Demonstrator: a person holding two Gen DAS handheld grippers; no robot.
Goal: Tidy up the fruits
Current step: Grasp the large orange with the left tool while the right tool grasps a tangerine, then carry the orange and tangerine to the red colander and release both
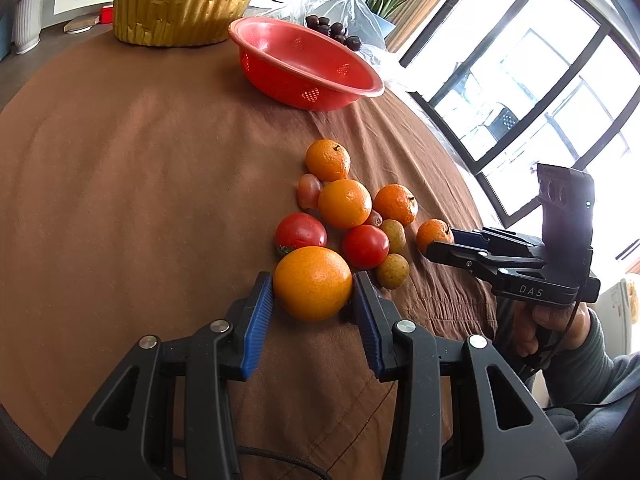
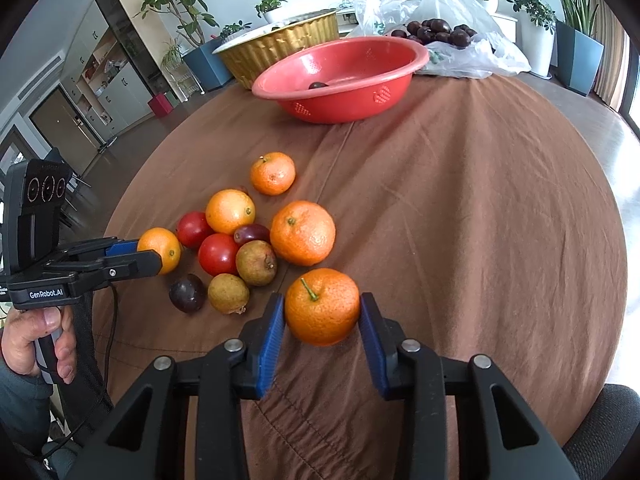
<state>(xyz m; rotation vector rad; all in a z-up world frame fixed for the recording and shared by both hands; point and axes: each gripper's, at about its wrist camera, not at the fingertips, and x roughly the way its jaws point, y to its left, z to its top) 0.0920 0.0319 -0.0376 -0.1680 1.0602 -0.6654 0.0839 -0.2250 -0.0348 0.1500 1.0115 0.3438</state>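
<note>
Brown cloth (image 1: 140, 168) covers the round tabletop, and the fruit lies in a loose heap toward its near edge. In the left wrist view the left gripper (image 1: 313, 294) has its 2 blue pads pressed on either flank of a smooth orange (image 1: 313, 283) at the near end of the heap; the right wrist view confirms that grasp from the side. The right gripper (image 2: 322, 312) straddles a stemmed mandarin (image 2: 322, 306) at the near side of the heap. Its left pad touches the peel; at the right pad a thin gap seems to remain, so I cannot tell whether it is truly clamped.

Only the right wrist view shows a dark plum (image 2: 187, 293) beside a brownish fruit (image 2: 228, 293), and 1 small dark fruit (image 2: 318, 85) lying inside the red colander (image 2: 340, 80); from the left side the colander's inside looks bare. Both views show the gold foil pan (image 1: 180, 8) and a clear plastic bag (image 2: 440, 32) of dark fruit at the far edge. Two red tomatoes (image 1: 300, 232) sit in the middle of the heap. Each view shows the hand (image 2: 36, 344) gripping the other tool's handle.
</note>
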